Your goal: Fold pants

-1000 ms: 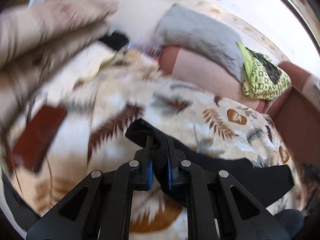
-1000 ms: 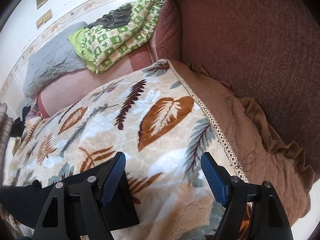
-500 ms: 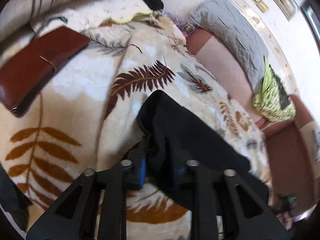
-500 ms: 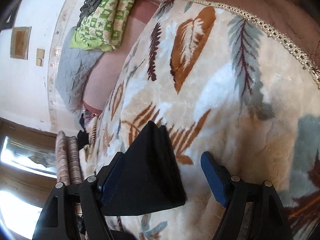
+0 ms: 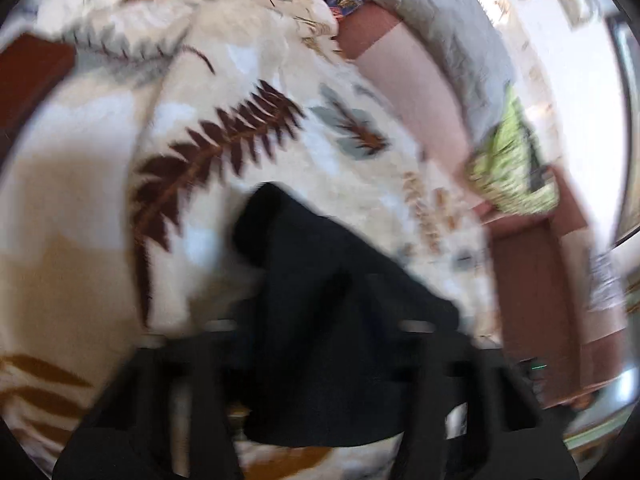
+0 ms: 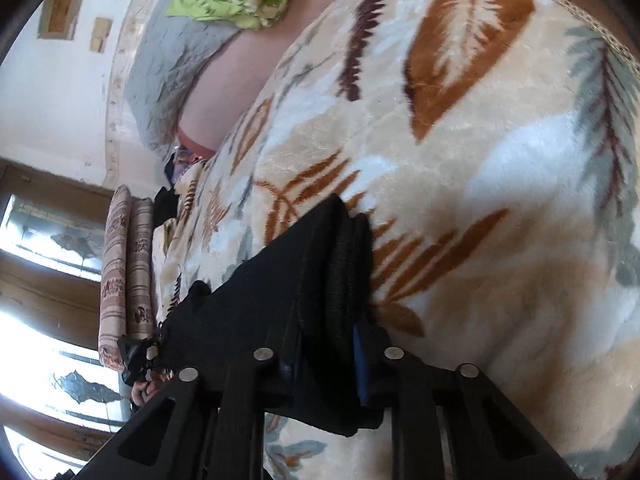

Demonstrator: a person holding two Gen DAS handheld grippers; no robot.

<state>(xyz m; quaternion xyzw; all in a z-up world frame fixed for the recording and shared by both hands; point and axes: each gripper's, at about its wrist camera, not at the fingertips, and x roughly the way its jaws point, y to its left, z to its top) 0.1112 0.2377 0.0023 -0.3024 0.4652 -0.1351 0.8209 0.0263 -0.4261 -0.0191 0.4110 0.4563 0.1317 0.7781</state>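
Observation:
Black pants lie on a cream blanket with brown leaf prints. The left wrist view is blurred. My left gripper reaches over one bunched end, its jaws closing but still standing apart, with the cloth draped between them and hiding the pads. In the right wrist view the pants run off to the left. My right gripper is closing on the thick folded edge. Its blue pads press the cloth from both sides. A hand shows at the pants' far end.
The leaf blanket covers a sofa seat. A brown leather case lies at the far left. A grey quilt and a green patterned cloth rest on the pink back. Two striped rolls stand by a window.
My right gripper has come down over the pants' folded edge and closed on it from wide open. My left gripper has dipped lower and its fingers have spread around the cloth.

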